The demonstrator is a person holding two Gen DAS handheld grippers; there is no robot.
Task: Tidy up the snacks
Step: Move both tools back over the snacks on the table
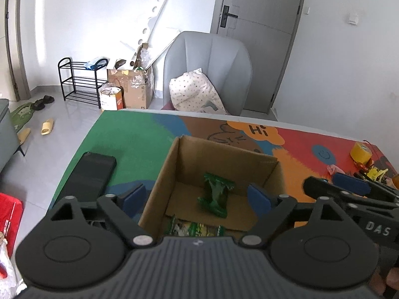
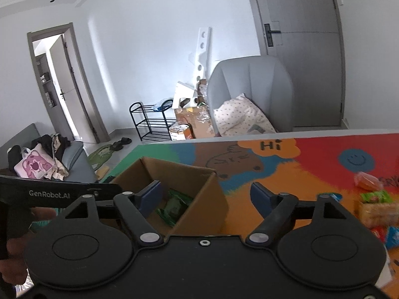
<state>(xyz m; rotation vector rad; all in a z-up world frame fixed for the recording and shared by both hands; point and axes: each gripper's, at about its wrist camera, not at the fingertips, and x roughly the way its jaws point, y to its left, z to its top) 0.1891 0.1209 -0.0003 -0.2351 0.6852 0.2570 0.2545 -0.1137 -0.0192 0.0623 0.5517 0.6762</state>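
Two claws hang over a desk covered with a bright cartoon mat. The left claw stands wide open above an open cardboard box, one blue pad outside the box's left wall and the other over its right side, with nothing between them. Inside the box a green snack packet lies on the floor, crumpled and tilted, and a second green packet lies at the near wall, partly hidden by the claw's body.

The right claw is also wide open and empty; its left pad is over the box's opening and its right pad over the bare mat just beside the box's right wall. In the left wrist view it shows as a dark arm reaching in from the right.

More snacks wait in a loose heap at the right edge of the desk, well apart from the box (green, orange and blue wrappers, too blurred to read). A black phone lies flat on the green part of the mat, left of the box. A roll of yellow tape stands near the far right corner. Beyond the desk are a grey armchair holding a spotted pillow, a black shoe rack, cardboard cartons on the floor and a closed grey door.
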